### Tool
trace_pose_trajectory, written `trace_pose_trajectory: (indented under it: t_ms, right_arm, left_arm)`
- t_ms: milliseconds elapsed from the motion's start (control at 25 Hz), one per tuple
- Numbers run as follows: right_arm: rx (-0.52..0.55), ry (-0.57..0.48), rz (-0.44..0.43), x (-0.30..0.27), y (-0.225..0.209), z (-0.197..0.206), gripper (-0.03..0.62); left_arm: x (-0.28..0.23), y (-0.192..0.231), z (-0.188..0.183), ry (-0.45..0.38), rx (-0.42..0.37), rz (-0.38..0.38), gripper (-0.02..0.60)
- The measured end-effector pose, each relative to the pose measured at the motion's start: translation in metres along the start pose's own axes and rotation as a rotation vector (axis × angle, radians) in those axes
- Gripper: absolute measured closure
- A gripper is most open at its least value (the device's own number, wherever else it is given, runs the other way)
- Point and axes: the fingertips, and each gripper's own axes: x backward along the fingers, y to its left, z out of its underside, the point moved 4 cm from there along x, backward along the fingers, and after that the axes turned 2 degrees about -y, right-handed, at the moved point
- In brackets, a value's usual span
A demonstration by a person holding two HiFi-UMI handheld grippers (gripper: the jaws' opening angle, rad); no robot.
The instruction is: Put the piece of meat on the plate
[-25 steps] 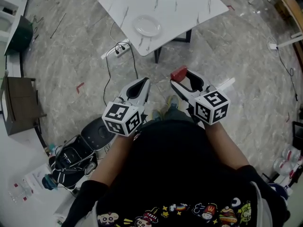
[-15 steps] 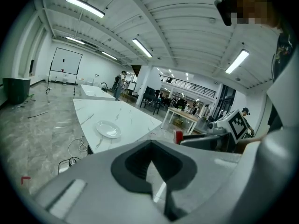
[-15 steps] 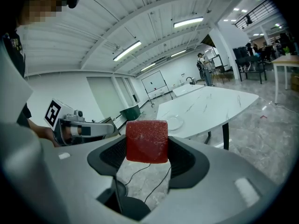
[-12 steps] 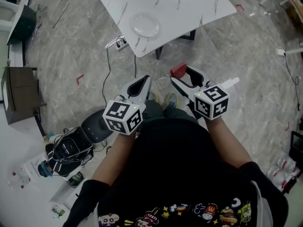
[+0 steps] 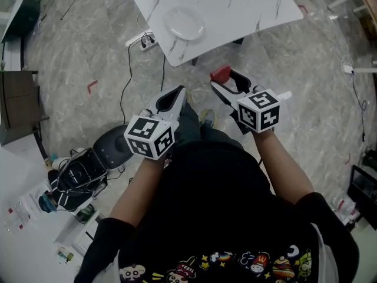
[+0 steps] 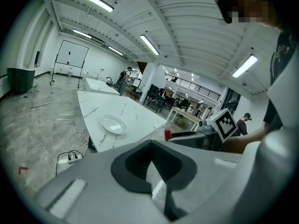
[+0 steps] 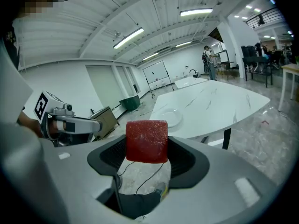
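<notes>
A red block of meat [image 5: 221,73] sits clamped between the jaws of my right gripper [image 5: 225,79], held in the air above the floor. In the right gripper view the meat [image 7: 146,141] fills the gap of the right gripper [image 7: 146,149]. A clear round plate [image 5: 183,23] lies near the corner of the white marble table [image 5: 241,5], well ahead of both grippers. It also shows as the plate [image 6: 113,124] and the plate [image 7: 170,117]. My left gripper [image 5: 176,92] is level with the right one, its tips together and nothing in them [image 6: 150,146].
A white power strip [image 5: 144,39] with black cables lies on the stone floor by the table corner. A dark bag [image 5: 73,181] and a round black device [image 5: 113,148] sit at the left. A brown cabinet [image 5: 16,105] stands at the far left.
The table and plate have shifted in the head view as the person moves towards them. Both grippers keep their pose, the right still holding the meat.
</notes>
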Motion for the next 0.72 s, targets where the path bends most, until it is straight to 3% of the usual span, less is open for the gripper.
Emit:
trace_pose_trajectory:
  t_ms: [280,720]
  right_arm:
    - [-0.002,0.053,0.022,-0.044,-0.009,-0.017,0.296]
    - [0.003,0.138,0.074,-0.138,-0.039,-0.048,0.295]
  left_arm:
    - [-0.017,0.038,-0.009,0.012,0.040,0.012,0.581]
    - [-0.049,0.115,-0.015,0.096,0.100,0.069,0.581]
